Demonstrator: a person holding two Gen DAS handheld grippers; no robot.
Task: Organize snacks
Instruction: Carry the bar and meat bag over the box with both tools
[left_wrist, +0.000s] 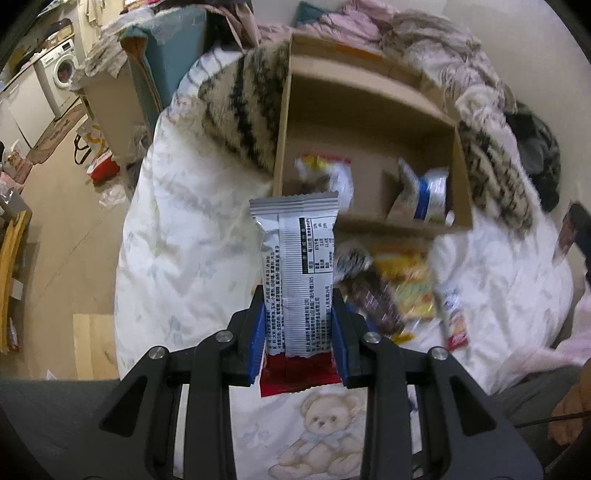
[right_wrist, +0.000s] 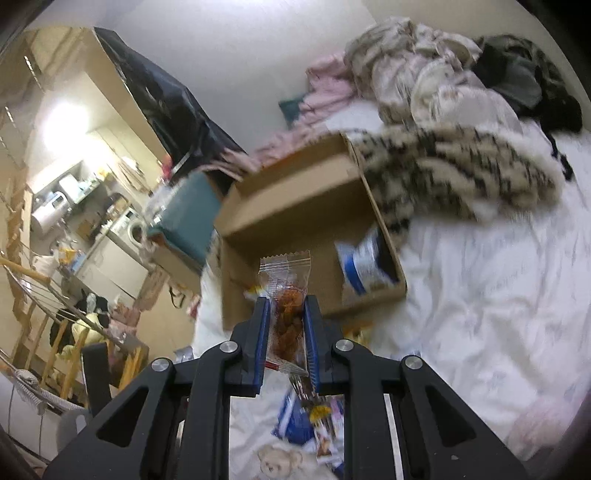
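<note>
A home bedroom: rumpled bed (right_wrist: 480, 295), strewn clothes (right_wrist: 424, 74), washing machine (left_wrist: 62, 68).

Both tools (left_wrist: 298, 317) (right_wrist: 286, 319) clamped, w/ load

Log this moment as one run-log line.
left gripper: shut on silver snack bar | right gripper: shut on clear snack packet | cardboard box: ahead, some snacks inside | loose snacks: on bed
</note>
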